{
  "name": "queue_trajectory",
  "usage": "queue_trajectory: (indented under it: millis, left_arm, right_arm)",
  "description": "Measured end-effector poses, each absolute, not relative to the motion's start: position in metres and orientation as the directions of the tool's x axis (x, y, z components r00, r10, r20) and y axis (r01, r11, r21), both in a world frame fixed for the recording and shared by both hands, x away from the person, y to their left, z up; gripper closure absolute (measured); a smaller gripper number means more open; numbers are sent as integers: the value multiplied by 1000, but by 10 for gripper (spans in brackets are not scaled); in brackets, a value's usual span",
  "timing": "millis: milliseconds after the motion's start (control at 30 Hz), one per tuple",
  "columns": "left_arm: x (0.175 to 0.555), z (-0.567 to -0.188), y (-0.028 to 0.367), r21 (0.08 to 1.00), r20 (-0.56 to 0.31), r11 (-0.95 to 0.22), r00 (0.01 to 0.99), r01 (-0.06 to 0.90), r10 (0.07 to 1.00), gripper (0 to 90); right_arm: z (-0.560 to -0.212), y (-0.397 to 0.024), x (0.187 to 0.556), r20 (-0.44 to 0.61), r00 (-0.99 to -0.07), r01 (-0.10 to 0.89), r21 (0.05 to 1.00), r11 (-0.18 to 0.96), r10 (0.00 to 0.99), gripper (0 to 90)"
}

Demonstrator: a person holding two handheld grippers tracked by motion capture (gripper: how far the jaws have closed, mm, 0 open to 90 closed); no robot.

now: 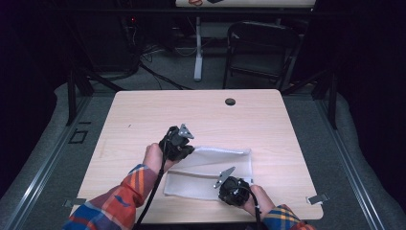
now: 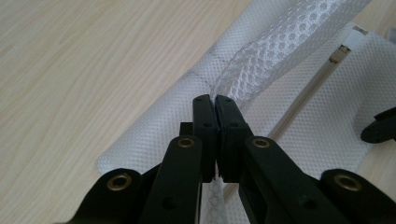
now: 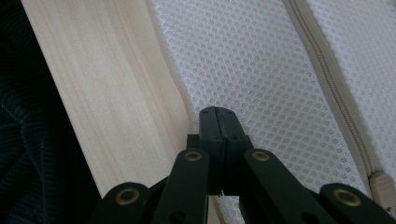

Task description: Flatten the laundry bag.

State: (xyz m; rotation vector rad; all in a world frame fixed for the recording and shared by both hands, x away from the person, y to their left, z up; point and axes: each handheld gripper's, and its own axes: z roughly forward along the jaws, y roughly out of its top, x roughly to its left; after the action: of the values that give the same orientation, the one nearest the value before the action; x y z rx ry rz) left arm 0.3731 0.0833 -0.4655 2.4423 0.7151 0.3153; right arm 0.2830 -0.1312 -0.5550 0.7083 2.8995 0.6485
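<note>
On the worktop (image 1: 143, 115), the left gripper (image 2: 215, 105) pinches a lifted fold of the mesh bag (image 1: 210, 170) while the right gripper (image 3: 218, 116) clamps its near edge, by the zipper (image 3: 327, 88).

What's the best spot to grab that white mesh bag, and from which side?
Probably by its edges, coming in level from outside the bag. The mesh bag lies flat and limp on the table, so only a thin edge fits between the jaws. The left gripper is shut on a lifted fold, the right gripper on the near edge. The zipper looks stiffer.
</note>
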Motion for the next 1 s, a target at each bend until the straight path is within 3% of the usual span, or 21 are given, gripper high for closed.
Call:
queue_trajectory:
  millis: [1000]
  left_arm:
    - [405,-430,83,569,175,-710,783,414,596,887]
  right_arm:
    - [-552,-131,278,30,-906,402,378,834,423,900]
